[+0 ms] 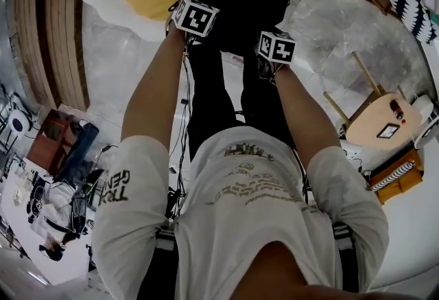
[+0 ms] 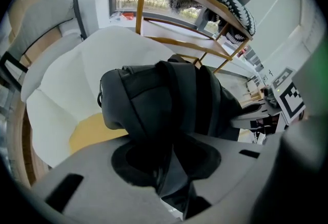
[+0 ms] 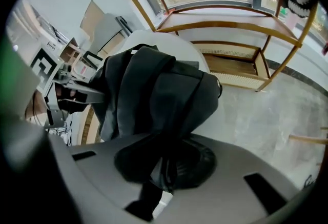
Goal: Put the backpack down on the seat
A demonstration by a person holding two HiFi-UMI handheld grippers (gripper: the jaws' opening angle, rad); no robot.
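Your left gripper (image 2: 171,166) has its jaws a little apart, with a dark fabric shoulder strap (image 2: 179,141) still lying between them, apparently slack rather than pinched. Your right gripper (image 3: 164,166) is closed narrowly on the other dark strap (image 3: 166,148) and is carrying it. Both grippers point steeply down with your arms stretched out ahead.

The black soft fabric backpack (image 2: 169,100) hangs from the straps just beyond the jaws. It is over the white padded seat shaped like a fried egg with a yellow centre (image 2: 56,100). From the head view it sits at the seat's right part, beside the yellow patch. Whether its base already bears on the cushion, I cannot tell.

You look to be at the setting-down step, with the release seemingly begun on the left. Next, make sure the bag's weight rests on the cushion, then free the right strap and lift both grippers clear without snagging a strap. Watch that the bag does not tip off towards the grey marbled floor (image 3: 266,115).
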